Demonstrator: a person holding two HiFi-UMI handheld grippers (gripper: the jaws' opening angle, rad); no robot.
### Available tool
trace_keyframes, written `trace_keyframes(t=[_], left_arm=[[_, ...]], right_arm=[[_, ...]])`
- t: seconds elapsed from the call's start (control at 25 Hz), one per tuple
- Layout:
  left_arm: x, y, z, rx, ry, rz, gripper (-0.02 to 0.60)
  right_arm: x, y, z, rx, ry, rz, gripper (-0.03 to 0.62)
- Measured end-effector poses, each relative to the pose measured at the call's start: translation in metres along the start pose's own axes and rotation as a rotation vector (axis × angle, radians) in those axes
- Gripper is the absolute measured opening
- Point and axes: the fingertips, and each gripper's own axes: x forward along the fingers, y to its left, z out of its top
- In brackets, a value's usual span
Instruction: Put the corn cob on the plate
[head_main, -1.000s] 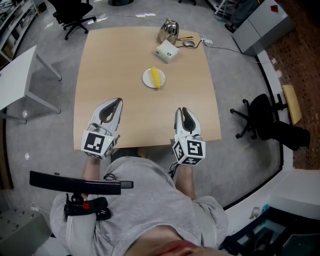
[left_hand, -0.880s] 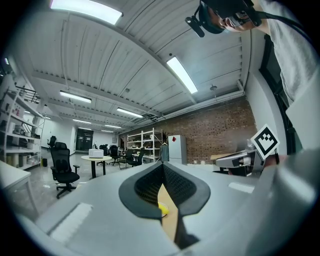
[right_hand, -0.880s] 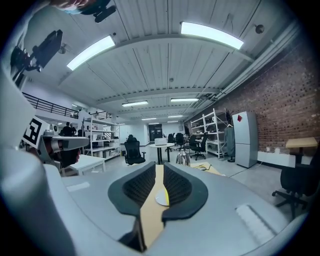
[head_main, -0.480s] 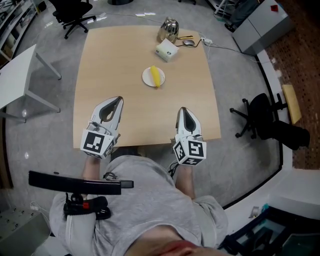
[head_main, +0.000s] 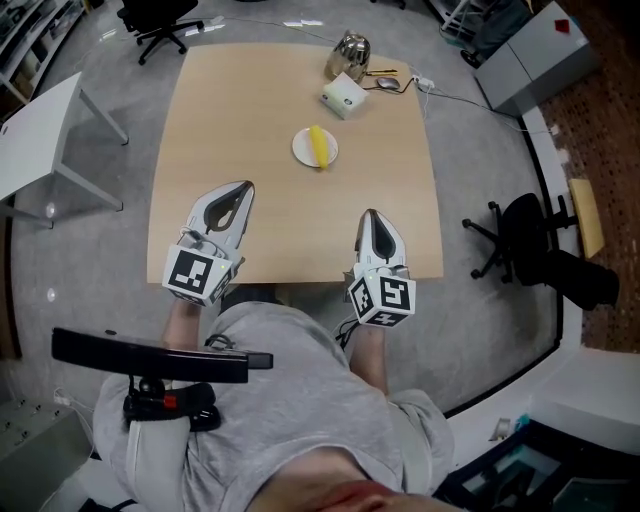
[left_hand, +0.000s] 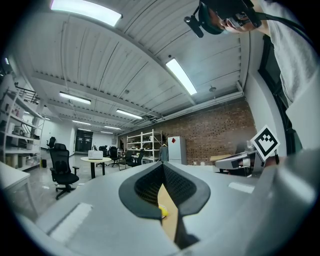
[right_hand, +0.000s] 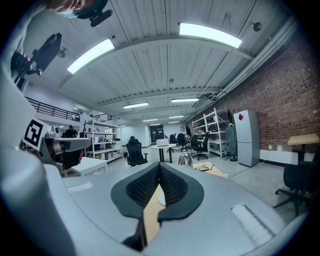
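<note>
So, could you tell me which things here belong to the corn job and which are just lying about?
For the job:
corn cob, already lying on the white plate
left gripper
right gripper

Lying about:
white box
shiny metal vessel
cable
black office chair

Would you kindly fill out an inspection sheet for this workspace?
Surface: light wooden square table, mostly bare.
Job's things: yellow corn cob lies on small white round plate.
Clutter: white box, shiny metal vessel, at far edge.
Grippers: left gripper and right gripper both shut, empty, over near edge.
Cables: white plug with thin cable leaving far right corner.
Surroundings: grey floor, black office chair, white side table.
</note>
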Motion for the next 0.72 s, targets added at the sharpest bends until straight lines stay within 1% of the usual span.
trace_keyframes(t=[0.32,0.72], left_arm=[[-0.011,0.0,0.007,-0.001,-0.002,0.006,0.02],[-0.013,0.004,0.004,-0.004,0.001,0.005,0.02]], right_arm=[[-0.005,0.009,0.004,-0.008,0.016,-0.002,0.006],[-0.002,0.013,0.0,-0.004,0.023,-0.003,0.006]])
